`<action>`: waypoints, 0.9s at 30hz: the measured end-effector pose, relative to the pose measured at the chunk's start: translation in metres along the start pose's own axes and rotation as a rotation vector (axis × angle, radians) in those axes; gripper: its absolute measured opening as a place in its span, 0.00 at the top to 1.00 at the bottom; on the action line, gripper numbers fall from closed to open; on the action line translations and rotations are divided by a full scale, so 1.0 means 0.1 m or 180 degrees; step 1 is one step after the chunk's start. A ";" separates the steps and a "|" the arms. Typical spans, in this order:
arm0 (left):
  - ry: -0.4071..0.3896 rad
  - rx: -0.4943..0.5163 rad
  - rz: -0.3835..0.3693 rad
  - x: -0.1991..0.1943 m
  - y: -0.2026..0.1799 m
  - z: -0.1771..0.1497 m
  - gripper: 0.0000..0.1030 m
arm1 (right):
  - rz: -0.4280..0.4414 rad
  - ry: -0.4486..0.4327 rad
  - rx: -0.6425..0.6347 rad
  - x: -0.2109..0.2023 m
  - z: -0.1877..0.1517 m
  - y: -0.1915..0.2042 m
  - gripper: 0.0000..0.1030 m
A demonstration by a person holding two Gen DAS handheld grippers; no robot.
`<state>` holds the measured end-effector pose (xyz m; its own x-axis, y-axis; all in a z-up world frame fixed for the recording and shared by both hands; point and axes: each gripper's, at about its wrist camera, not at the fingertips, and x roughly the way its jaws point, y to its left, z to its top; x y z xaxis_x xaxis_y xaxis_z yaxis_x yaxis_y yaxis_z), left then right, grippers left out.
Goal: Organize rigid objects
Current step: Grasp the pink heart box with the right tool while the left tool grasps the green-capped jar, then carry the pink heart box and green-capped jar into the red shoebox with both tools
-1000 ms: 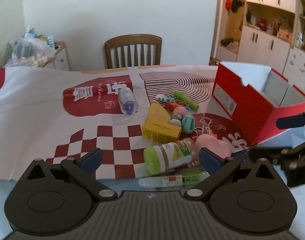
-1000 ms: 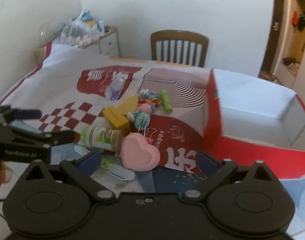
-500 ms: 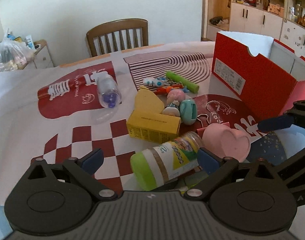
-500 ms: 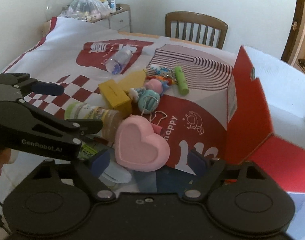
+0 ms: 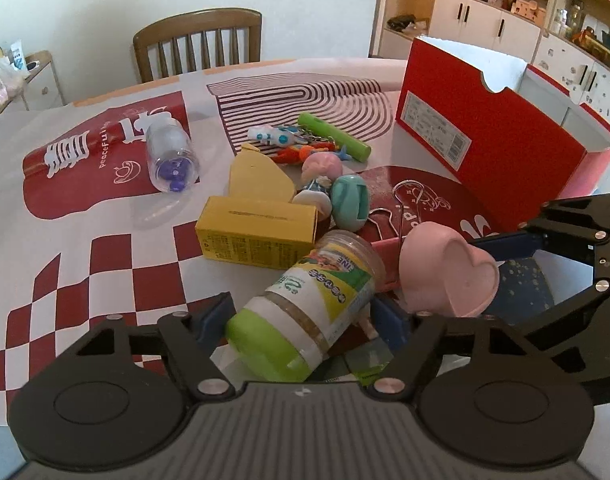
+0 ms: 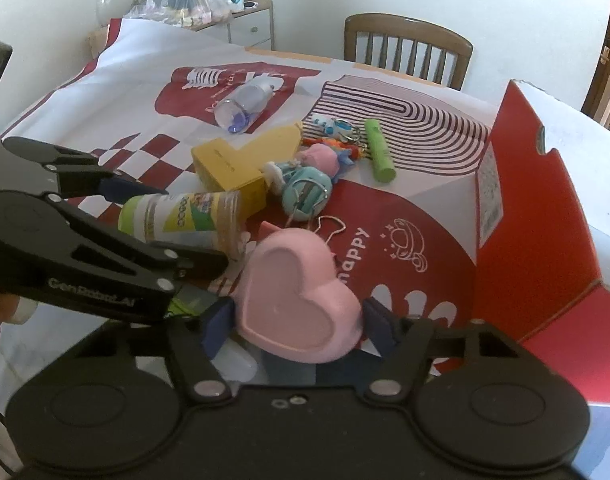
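- The left hand-held gripper (image 5: 301, 320) sits low at the near edge of the worktop (image 5: 65, 152), its jaws about two-thirds open and just now closing in
- Between its blue pads lies a jar (image 5: 305, 304) with a green lid, on its side, lid end toward the camera; the left pad (image 5: 213, 316) is right at the lid, but whether either pad presses on it I cannot tell
- The right hand-held gripper (image 6: 297, 316) is just beside it, also at the near edge, its jaws likewise half-open and just now narrowing
- A pink heart-shaped box (image 6: 301, 296) lies between its pads, both pads (image 6: 379, 324) close against the box's sides; a firm squeeze is not clear
- The heart box and the jar lie near each other, with a pink clip partly hidden between them
- Behind them sit a yellow carton (image 5: 257, 232), a teal egg-shaped toy (image 5: 349, 206), a green tube (image 5: 333, 136) and a keychain heap
- A clear bottle (image 5: 171, 152) lies apart toward the far left
- An open red shoebox (image 5: 485, 148) stands at the right side of the worktop
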<state>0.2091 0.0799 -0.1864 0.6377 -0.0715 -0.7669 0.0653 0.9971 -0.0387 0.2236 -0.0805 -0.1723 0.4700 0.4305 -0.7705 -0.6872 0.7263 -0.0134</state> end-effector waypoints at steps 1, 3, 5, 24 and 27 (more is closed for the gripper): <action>-0.0002 0.0004 0.0000 0.00 0.00 0.00 0.26 | -0.0011 -0.0007 -0.0001 0.00 -0.01 0.00 0.34; -0.0009 0.0033 0.0015 0.00 -0.01 -0.01 0.29 | -0.0016 -0.0002 0.0010 -0.01 -0.01 0.01 0.34; -0.0003 0.0075 0.0055 -0.01 -0.04 -0.01 0.31 | -0.0030 0.0001 0.0001 -0.01 -0.01 0.02 0.35; -0.0221 0.0041 0.0234 -0.41 -0.20 -0.01 0.55 | -0.0105 -0.0176 0.0230 -0.44 -0.06 -0.01 0.35; -0.0249 0.0016 0.0275 -0.49 -0.22 0.00 0.56 | -0.0135 -0.0191 0.0261 -0.54 -0.08 0.00 0.35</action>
<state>0.1767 0.0616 -0.1477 0.6991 0.0129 -0.7149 0.0110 0.9995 0.0288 0.1943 -0.1081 -0.1354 0.5317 0.4279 -0.7309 -0.6195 0.7849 0.0089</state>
